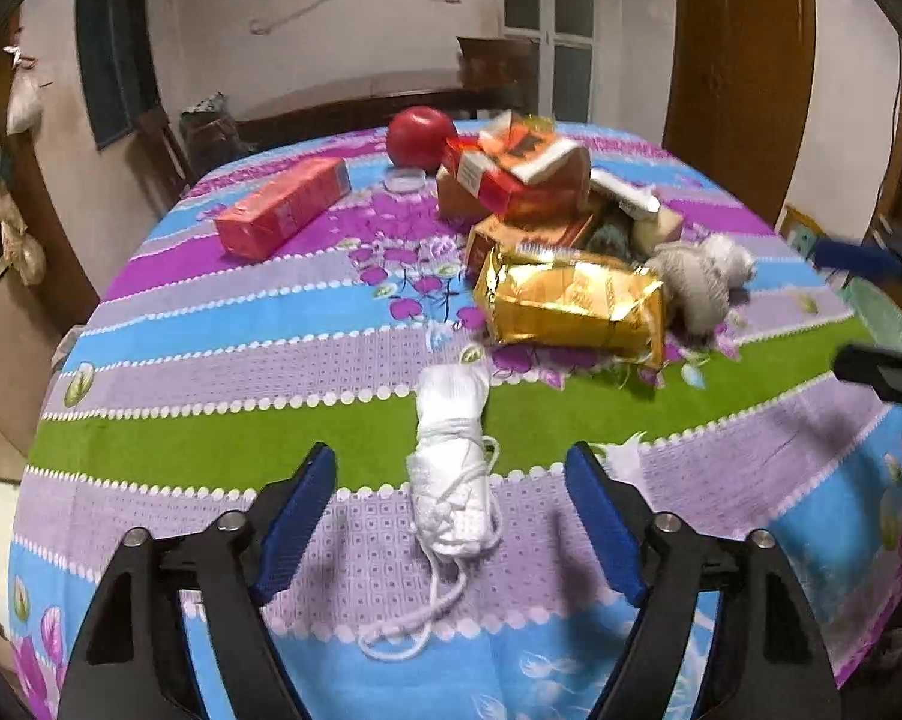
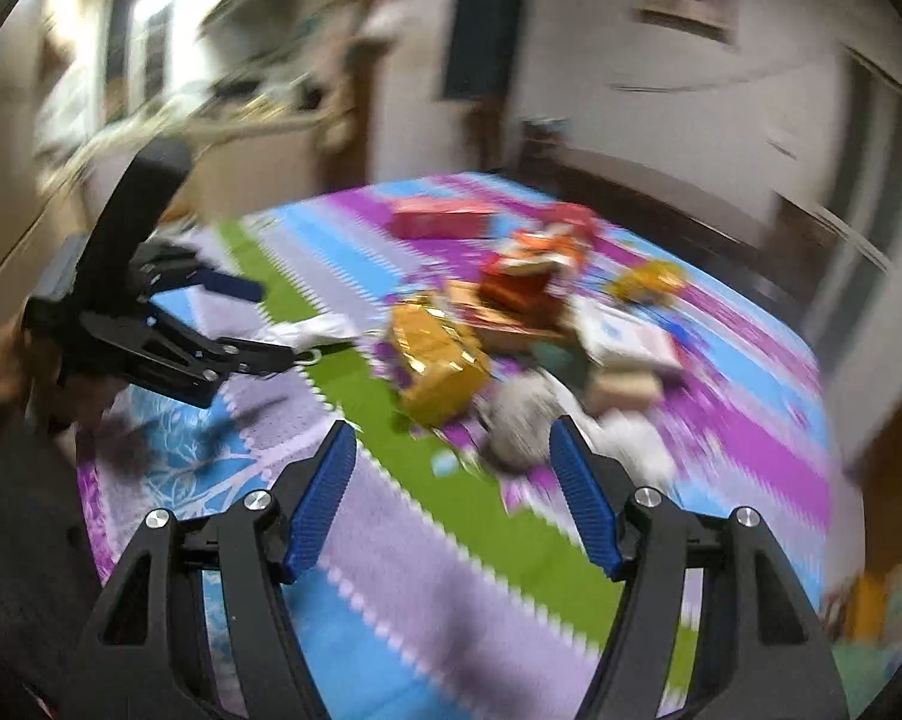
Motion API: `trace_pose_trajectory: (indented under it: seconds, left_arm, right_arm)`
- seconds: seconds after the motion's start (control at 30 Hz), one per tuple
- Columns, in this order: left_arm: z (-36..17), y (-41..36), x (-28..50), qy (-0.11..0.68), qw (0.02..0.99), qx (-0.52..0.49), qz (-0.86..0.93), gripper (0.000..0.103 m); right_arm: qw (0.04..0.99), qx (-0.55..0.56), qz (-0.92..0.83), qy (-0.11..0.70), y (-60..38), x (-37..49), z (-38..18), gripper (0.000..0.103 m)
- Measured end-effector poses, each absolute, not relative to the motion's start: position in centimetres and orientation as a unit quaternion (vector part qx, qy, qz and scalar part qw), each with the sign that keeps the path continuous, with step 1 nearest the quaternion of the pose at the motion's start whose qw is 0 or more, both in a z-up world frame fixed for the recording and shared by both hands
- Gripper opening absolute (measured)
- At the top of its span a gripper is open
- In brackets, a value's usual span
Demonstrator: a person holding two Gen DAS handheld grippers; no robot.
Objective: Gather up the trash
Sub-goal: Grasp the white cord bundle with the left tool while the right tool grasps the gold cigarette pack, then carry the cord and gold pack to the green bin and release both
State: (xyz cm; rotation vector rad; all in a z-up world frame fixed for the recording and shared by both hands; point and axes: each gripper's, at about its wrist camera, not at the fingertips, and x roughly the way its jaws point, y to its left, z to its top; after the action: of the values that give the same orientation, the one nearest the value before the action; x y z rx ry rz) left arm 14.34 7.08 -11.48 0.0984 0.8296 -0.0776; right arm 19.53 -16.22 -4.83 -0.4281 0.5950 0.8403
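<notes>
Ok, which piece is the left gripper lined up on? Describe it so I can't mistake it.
On the striped tablecloth, look near its front edge, well short of the pile of boxes. The white yarn bundle lies alone between the open left gripper fingers, untouched. It is the only white, string-wrapped roll, with a loose strand trailing.

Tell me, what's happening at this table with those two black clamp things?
A person is clearing trash from a table with a hand-held gripper in each hand. The left gripper is open, with a white yarn bundle lying between its fingers, not yet gripped. The right gripper is open and empty, pointing toward the pile: a gold foil packet, red and orange cartons and grey yarn. A long red box lies apart.
</notes>
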Motion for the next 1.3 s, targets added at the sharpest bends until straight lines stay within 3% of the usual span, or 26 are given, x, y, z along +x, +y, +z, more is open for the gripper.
trace_pose_trajectory:
  seconds: [0.17,0.43,0.47,0.5,0.53,0.57,0.6,1.3]
  left_arm:
    - [-12.9,7.5,16.0,0.431,0.900,0.049,-0.047,0.062]
    - [-13.1,8.3,16.6,0.435,0.898,0.024,-0.064,0.060]
    - [-13.1,8.3,16.6,0.433,0.899,0.026,-0.063,0.055]
    - [-13.1,8.2,16.5,0.430,0.900,0.028,-0.058,0.049]
    - [-13.1,8.4,16.6,0.429,0.901,0.027,-0.057,0.044]
    - [-13.0,8.6,16.5,0.427,0.902,0.021,-0.059,0.032]
    - [-12.9,8.8,16.5,0.428,0.901,0.011,-0.065,0.028]
    - [-7.4,7.2,11.7,0.352,0.935,0.009,-0.052,0.027]
  right_arm:
    - [0.795,-0.241,0.459,0.315,-12.7,23.7,-5.1,0.064]
    - [0.757,-0.316,0.451,0.352,-7.8,26.5,-8.5,0.064]
    - [0.756,-0.321,0.445,0.355,-7.6,26.6,-8.8,0.060]
    - [0.757,-0.325,0.442,0.355,-7.5,26.6,-9.1,0.046]
    - [0.759,-0.319,0.446,0.352,-7.5,26.3,-9.0,0.046]
    - [0.760,-0.311,0.451,0.350,-7.7,26.1,-9.0,0.046]
    - [0.763,-0.303,0.455,0.345,-7.9,25.6,-8.6,0.045]
    - [0.906,-0.035,0.324,0.270,-18.1,13.7,-2.5,0.045]
